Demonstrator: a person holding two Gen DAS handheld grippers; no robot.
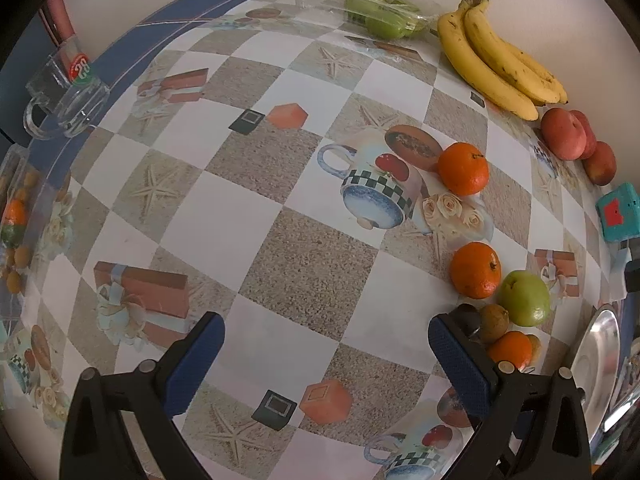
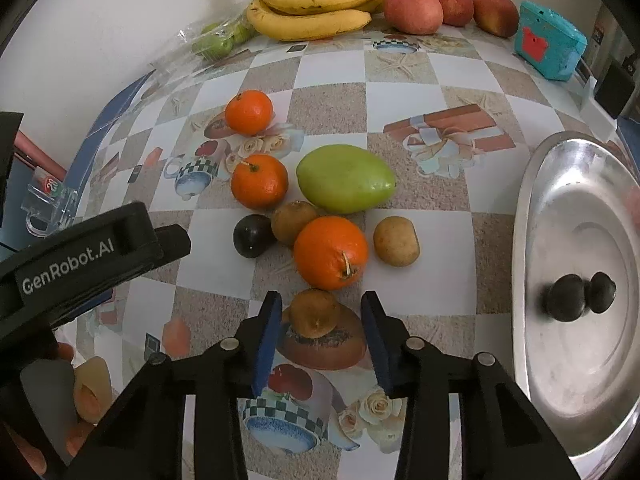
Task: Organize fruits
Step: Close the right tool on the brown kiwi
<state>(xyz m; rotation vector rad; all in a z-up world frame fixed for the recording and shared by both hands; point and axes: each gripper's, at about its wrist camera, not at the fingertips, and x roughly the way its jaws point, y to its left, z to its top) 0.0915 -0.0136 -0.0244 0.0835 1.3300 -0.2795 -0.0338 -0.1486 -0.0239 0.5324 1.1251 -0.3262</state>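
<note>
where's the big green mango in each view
Left wrist view: green mango at lower right, beside an orange.
Right wrist view: green mango near the centre, right of that orange.
Shared landmark: the banana bunch by the wall.

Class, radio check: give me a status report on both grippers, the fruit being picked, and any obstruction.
Left gripper open, empty over tablecloth. Right gripper open around a kiwi, pads not yet touching. Large orange sits close behind it; metal tray to the right holds two dark fruits.
</note>
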